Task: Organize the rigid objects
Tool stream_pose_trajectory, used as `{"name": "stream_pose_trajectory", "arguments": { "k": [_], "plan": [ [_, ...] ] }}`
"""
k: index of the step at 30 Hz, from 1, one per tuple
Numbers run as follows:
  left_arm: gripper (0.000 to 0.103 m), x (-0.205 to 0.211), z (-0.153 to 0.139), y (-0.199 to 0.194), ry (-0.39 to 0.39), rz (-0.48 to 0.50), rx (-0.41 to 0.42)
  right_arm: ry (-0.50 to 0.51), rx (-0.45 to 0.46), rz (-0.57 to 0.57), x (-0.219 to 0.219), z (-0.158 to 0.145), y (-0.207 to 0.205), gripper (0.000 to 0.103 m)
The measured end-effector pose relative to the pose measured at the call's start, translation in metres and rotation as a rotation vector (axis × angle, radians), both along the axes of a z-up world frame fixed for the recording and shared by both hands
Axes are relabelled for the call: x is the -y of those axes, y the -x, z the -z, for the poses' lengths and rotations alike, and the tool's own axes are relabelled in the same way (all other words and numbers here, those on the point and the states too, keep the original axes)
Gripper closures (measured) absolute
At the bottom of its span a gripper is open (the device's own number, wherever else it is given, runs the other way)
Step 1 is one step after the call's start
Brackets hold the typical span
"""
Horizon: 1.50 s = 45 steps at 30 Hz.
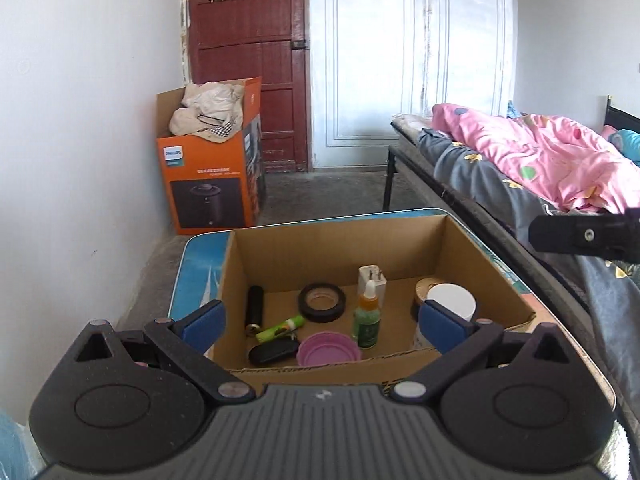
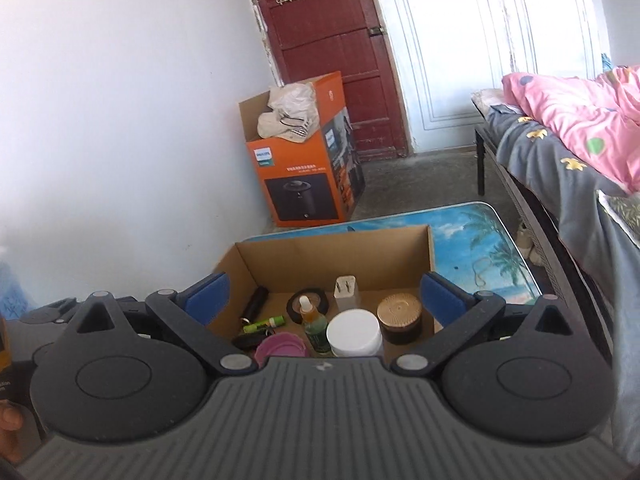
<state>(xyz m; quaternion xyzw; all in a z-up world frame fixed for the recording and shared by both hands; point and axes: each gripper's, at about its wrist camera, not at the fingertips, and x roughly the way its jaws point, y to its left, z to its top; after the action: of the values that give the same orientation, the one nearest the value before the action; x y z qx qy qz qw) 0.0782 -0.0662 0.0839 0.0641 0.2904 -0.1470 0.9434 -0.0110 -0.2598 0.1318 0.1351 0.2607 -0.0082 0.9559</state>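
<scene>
An open cardboard box (image 1: 340,248) (image 2: 332,256) stands on a beach-print table (image 1: 200,256) (image 2: 480,240). Inside it lie a black tape roll (image 1: 322,302), a white charger (image 1: 372,280), a green dropper bottle (image 1: 367,324), a white-lidded jar (image 2: 354,334), a gold-lidded dark jar (image 2: 400,316), a black torch (image 1: 254,306), a green tube (image 1: 280,326), a black fob (image 1: 272,352) and a pink lid (image 1: 328,346). My left gripper (image 1: 322,320) hangs open over the box's near edge, holding nothing. My right gripper (image 2: 326,298) is open and empty too.
An orange appliance box (image 1: 208,184) stuffed with cloth sits on the floor by the left wall, before a red door (image 1: 248,60). A bed with a pink quilt (image 1: 540,152) runs along the table's right side. A person's hand (image 2: 8,420) shows at the lower left.
</scene>
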Motion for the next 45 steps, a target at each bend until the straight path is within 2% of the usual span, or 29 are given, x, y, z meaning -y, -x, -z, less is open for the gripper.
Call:
{"name": "stream_pose_trajectory", "arguments": {
  "k": [2, 5, 8, 15, 22, 45],
  "plan": [
    [0.000, -0.004, 0.003, -0.001, -0.038, -0.051, -0.029, 0.035, -0.035, 0.026, -0.011, 0.011, -0.002, 0.001],
    [0.000, -0.008, 0.011, -0.006, -0.104, -0.064, -0.064, 0.080, -0.081, 0.038, -0.029, 0.029, -0.006, 0.001],
    [0.000, -0.012, 0.020, -0.005, -0.131, -0.090, -0.066, 0.103, -0.126, 0.032, -0.046, 0.045, -0.017, 0.001],
    [0.000, -0.026, 0.027, -0.006, -0.033, -0.139, -0.141, 0.151, -0.201, 0.023, -0.065, 0.062, -0.033, 0.001],
    [0.000, -0.023, 0.030, -0.012, -0.035, -0.163, -0.151, 0.160, -0.230, 0.048, -0.063, 0.069, -0.048, 0.001],
    [0.000, -0.013, 0.038, -0.025, -0.049, -0.168, -0.185, 0.156, -0.268, 0.056, -0.050, 0.079, -0.061, 0.001]
  ]
}}
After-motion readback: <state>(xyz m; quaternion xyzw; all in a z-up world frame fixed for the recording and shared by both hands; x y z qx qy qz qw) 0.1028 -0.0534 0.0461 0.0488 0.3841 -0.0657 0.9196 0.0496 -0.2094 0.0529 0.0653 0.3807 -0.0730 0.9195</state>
